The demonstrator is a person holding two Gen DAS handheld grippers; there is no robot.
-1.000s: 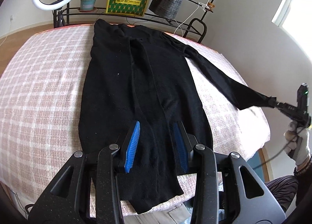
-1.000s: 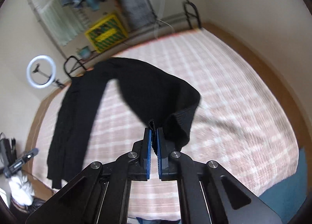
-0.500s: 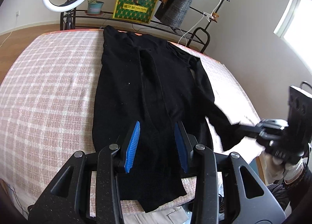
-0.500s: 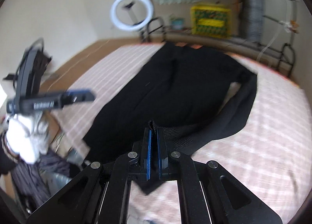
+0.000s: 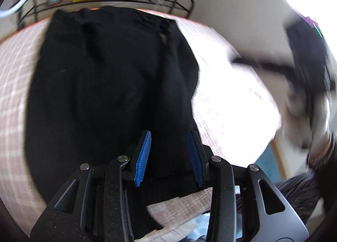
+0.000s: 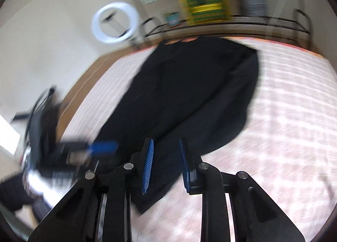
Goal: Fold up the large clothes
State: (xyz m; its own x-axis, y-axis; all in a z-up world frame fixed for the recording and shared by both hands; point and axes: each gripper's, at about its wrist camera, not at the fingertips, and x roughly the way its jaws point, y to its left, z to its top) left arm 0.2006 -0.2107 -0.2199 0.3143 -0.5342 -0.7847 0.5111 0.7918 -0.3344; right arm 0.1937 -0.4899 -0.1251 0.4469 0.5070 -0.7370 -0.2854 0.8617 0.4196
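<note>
Right gripper (image 6: 166, 162) jaws just opened, nothing between them; I've dropped the sleeve (image 6: 238, 103) along the black garment (image 5: 109, 86) on the checked bed (image 6: 294, 115). Left gripper (image 5: 169, 155) apart, empty, over the hem. Sleeve fold looks done.

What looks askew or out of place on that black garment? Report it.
Little stands out. The black garment lies lengthwise on the checked bedcover, its right sleeve folded along its side. The hem overhangs the near edge. Both frames are motion-blurred.
</note>
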